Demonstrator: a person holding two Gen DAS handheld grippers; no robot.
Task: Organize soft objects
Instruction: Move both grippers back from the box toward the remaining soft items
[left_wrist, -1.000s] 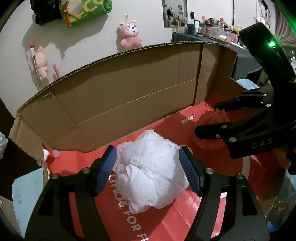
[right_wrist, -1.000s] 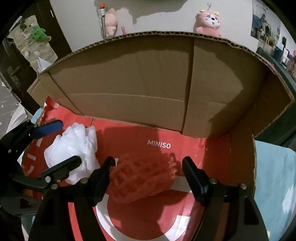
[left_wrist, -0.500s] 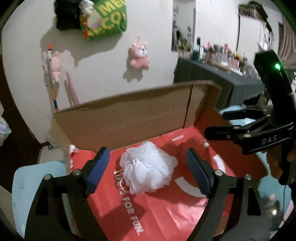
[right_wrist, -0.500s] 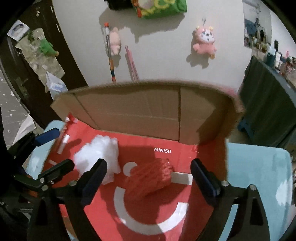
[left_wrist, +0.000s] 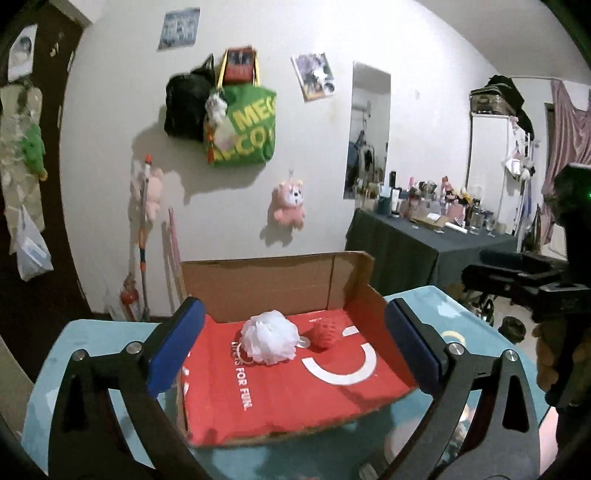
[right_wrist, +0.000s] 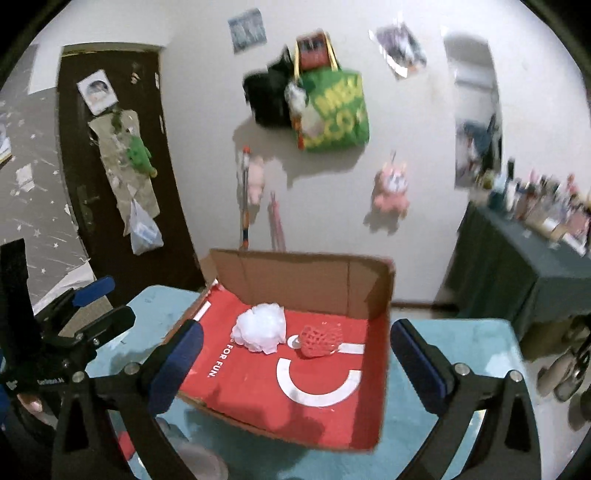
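Note:
A white mesh bath puff (left_wrist: 269, 341) (right_wrist: 260, 328) and a smaller red mesh puff (left_wrist: 325, 334) (right_wrist: 319, 338) lie side by side on the red floor of an open cardboard box (left_wrist: 273, 284) (right_wrist: 303, 273). My left gripper (left_wrist: 295, 350) is open and empty, held back and above the box's near edge. My right gripper (right_wrist: 295, 365) is open and empty, also back from the box. In the right wrist view the left gripper (right_wrist: 99, 302) shows at the left; in the left wrist view the right gripper (left_wrist: 517, 273) shows at the right.
The box stands on a light blue table (left_wrist: 92, 343) (right_wrist: 461, 339). A dark-clothed table with bottles (left_wrist: 424, 236) stands at the right. Bags and plush toys (left_wrist: 291, 206) hang on the wall behind. A dark door (right_wrist: 110, 166) is at the left.
Both grippers have let go of the puffs, opened wide and pulled up and back from the box. The white and red puffs stay on the box floor.

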